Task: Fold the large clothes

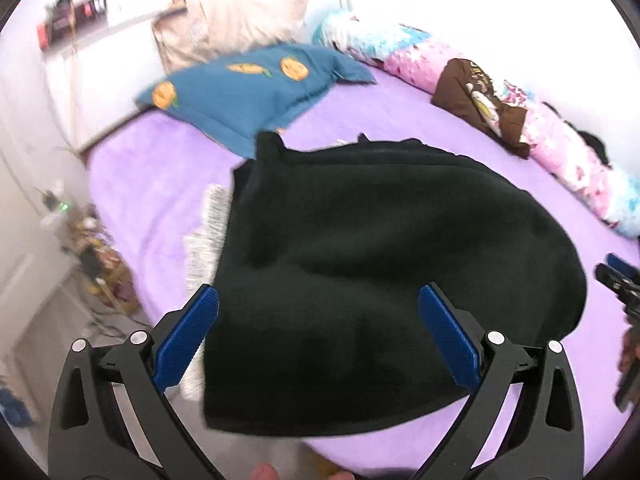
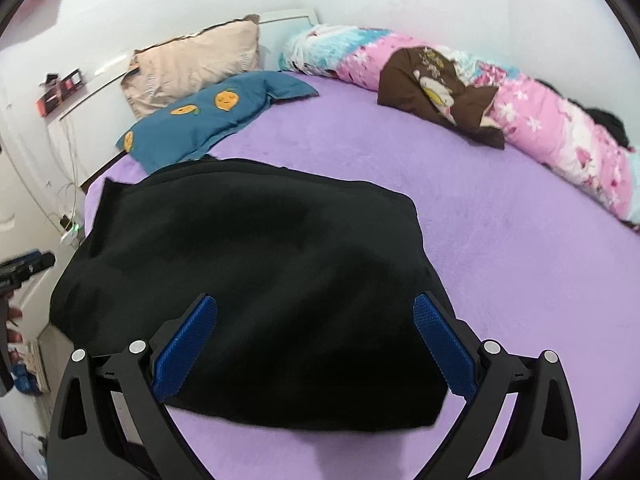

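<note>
A large black garment (image 1: 380, 272) lies folded into a thick rectangle on the purple bed (image 1: 160, 184). A pale fringed cloth (image 1: 208, 236) pokes out from under its left edge. My left gripper (image 1: 318, 336) hovers above the garment's near end, open, with nothing between its blue pads (image 1: 188, 336). In the right wrist view the same black garment (image 2: 256, 280) fills the near left of the bed (image 2: 500, 280). My right gripper (image 2: 316, 344) hangs above its near right part, open wide and empty. The other gripper shows at the edge of each view (image 1: 620, 284) (image 2: 24, 268).
A blue pillow with orange prints (image 1: 256, 92) and a beige pillow (image 1: 228, 24) lie at the head of the bed. A rolled pink floral quilt (image 2: 540, 120) with a brown cloth (image 2: 436, 84) on it lines the far side. Cluttered floor and cables (image 1: 96, 264) sit left of the bed.
</note>
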`<state>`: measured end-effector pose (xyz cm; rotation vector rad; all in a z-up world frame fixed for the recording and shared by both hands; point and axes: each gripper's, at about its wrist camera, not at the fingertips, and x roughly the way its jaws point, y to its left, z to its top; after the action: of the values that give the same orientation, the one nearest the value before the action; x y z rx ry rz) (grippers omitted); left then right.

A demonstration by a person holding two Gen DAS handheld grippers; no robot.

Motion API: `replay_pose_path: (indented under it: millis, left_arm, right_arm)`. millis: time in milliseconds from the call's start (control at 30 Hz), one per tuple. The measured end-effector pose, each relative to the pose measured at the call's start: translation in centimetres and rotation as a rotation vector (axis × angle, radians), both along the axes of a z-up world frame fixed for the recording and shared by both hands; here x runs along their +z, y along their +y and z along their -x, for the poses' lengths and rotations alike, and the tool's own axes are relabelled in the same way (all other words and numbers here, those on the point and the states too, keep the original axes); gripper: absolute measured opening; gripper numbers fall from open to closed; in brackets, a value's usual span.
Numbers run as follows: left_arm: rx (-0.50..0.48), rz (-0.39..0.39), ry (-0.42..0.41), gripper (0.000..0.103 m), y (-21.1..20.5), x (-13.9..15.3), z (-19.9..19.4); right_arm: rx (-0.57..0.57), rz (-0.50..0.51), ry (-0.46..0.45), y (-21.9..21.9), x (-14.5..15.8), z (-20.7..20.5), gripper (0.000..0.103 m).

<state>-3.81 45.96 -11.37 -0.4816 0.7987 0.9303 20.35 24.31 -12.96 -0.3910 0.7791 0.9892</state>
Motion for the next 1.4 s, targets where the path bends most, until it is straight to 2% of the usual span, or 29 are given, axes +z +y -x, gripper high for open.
replay_pose_path:
  millis: [133,400,667,833,933,1000,1167,1400]
  left_arm:
    - [0.003,-0.01,-0.039,0.097,-3.7,2.6,1.3]
    - [-0.021,-0.048,-0.067,0.097,-11.7,6.1,2.2]
    - [-0.028,-0.03,-0.053,0.097,-19.2,6.2,3.6]
    - [-0.023,-0.025,-0.056,0.097,-23.3,5.6,5.3]
    - [-0.051,0.019,-0.089,0.097,-25.0,5.3,6.2]
    - [-0.048,-0.001,-0.059,0.097,-26.1,5.2,6.7]
    - [-0.016,-0.041,-0.053,0.097,-27.7,5.4,8.4]
    - [0.001,-0.04,-0.055,0.097,-27.2,5.8,9.6]
  right_arm:
    - [0.024,-0.011,-0.048,-1.9,2.0,3.8,0.097]
    - [-0.002,-0.083,-0.022,-8.0,5.1,10.4,0.097]
    - [0.012,-0.11,-0.009,-13.2,5.2,16.5,0.097]
    - [0.017,-0.113,-0.05,-15.6,5.2,20.0,0.097]
    - [0.029,-0.111,-0.085,-16.6,5.4,21.9,0.097]
    - [0.034,-0.121,-0.105,-17.1,5.8,23.0,0.097]
    - [0.059,-0.133,-0.123,-17.6,6.4,24.5,0.097]
    - [0.048,-0.147,-0.115,-17.9,6.9,24.7,0.097]
